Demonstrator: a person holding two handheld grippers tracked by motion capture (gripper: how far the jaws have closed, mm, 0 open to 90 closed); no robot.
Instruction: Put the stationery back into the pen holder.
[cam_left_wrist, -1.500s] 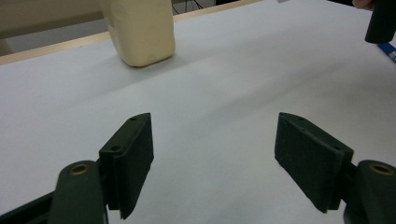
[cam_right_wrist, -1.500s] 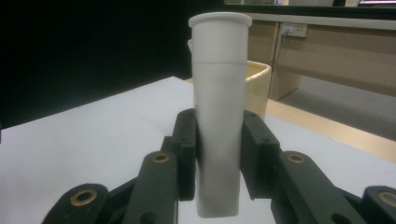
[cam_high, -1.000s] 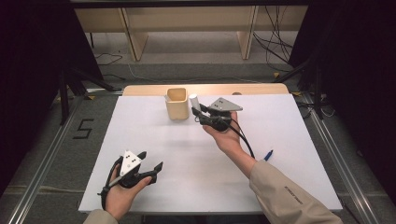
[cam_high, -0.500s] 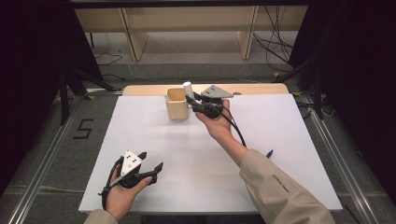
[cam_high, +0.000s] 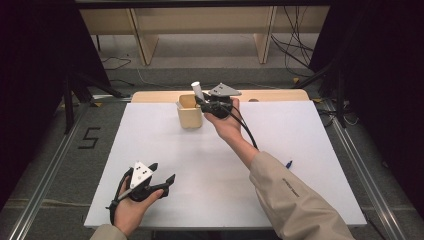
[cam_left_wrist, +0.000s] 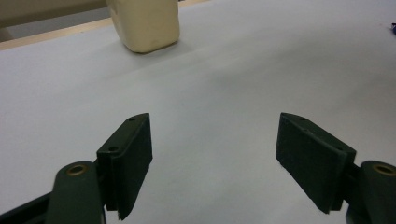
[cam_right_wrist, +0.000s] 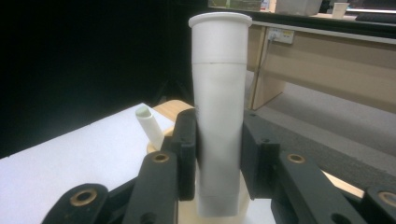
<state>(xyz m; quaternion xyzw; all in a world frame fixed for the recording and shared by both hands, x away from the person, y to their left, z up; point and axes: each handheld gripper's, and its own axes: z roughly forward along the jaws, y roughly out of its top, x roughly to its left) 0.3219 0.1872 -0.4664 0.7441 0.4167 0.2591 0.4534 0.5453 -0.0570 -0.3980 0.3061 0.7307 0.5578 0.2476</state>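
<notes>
From above, one beige square wooden holder (cam_high: 189, 113) stands on the white table (cam_high: 300, 140); the right gripper (cam_high: 204, 101) holds one white plastic tube (cam_high: 197, 90) above it. One blue pen (cam_high: 288, 163) lies near the sleeve.

In the left gripper view, the left gripper (cam_left_wrist: 215, 158) is wide, with nothing between.

In the right gripper view, the jaws clamp the tube upright; a second, thinner white tube (cam_right_wrist: 150, 126) leans behind.

Right gripper (cam_high: 204, 102) carries the white tube (cam_high: 197, 90) toward the desk's far edge (now over the beige holder (cam_high: 189, 114)).

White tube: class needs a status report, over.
Right tongs shut on white tube, above beige holder. Left tongs open, empty. Second tube already in holder.
</notes>
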